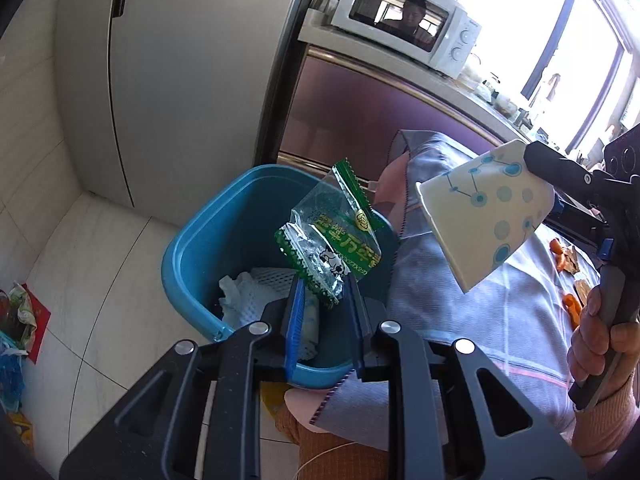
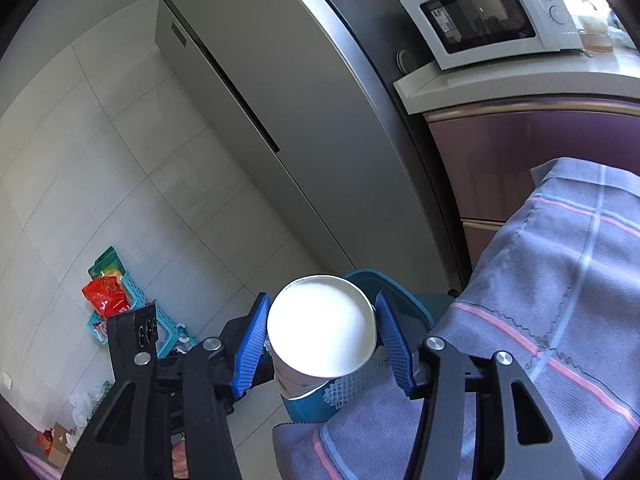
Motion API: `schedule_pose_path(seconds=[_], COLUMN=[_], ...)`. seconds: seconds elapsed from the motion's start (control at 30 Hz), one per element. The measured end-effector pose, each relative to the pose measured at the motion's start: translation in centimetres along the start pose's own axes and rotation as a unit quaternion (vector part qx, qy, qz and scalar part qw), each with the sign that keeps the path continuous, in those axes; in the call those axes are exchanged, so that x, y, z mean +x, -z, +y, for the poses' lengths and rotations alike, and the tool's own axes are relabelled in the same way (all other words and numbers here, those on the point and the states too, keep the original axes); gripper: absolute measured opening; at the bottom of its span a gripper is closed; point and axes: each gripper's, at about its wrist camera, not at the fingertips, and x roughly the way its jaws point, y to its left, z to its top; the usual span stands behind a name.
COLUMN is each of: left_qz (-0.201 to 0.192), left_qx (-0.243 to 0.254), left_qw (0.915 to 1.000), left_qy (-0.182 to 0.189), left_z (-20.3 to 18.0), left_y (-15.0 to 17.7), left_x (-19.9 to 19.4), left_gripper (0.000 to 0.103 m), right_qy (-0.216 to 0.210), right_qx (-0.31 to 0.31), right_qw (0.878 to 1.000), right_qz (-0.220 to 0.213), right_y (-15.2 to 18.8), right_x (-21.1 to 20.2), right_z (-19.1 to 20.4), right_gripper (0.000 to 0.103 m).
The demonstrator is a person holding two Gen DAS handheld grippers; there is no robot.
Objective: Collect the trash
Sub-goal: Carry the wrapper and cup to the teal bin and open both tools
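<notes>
A blue trash bin (image 1: 208, 248) stands on the floor beside the table, with white foam netting (image 1: 256, 292) and paper inside. My left gripper (image 1: 322, 284) is above the bin with its jaws apart; a clear and green snack wrapper (image 1: 328, 236) sits between the fingertips, loose or falling. My right gripper (image 2: 320, 320) has its jaws spread around a white paper cup with blue dots (image 1: 488, 208), seen bottom-first in the right wrist view (image 2: 322, 324), above the bin (image 2: 400, 292). I cannot tell whether the pads touch the cup.
A table under a grey plaid cloth (image 2: 560, 280) is to the right of the bin, with orange scraps (image 1: 564, 258) on it. A fridge (image 1: 180, 80), a counter with a microwave (image 1: 408, 20), and floor clutter with a teal basket (image 2: 168, 320) surround the spot.
</notes>
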Motion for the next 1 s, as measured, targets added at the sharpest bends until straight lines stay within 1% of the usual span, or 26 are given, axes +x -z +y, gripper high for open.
schedule_pose_path(seconds=[0.4, 0.77, 0.83, 0.93, 1.0], left_qz=[0.027, 0.042, 0.040, 0.040, 0.041], left_qx=[-0.021, -0.035, -0.039, -0.046, -0.053], left_qw=[0.9992, 0.9979, 0.9978, 0.9974, 0.9971], left_qy=[-0.022, -0.036, -0.036, -0.038, -0.037], left_z=[1.6, 2.6, 2.7, 2.9, 3.1], left_y=[0.2, -0.1, -0.1, -0.1, -0.1], left_x=[3.1, 5.5, 5.7, 6.2, 6.6], left_gripper=[0.022, 0.023, 0.026, 0.026, 0.029], right_qy=[0.017, 0.025, 0.029, 0.031, 0.032], right_qx=[0.007, 0.009, 0.006, 0.008, 0.011], right_qw=[0.999, 0.997, 0.997, 0.997, 0.997], right_qz=[0.044, 0.068, 0.069, 0.072, 0.073], right_y=[0.3, 0.5, 0.5, 0.5, 0.6], right_x=[5.1, 8.6, 9.1, 9.7, 9.9], right_z=[-0.5, -0.6, -0.4, -0.5, -0.7], right_gripper=[0.052, 0.052, 0.053, 0.053, 0.053])
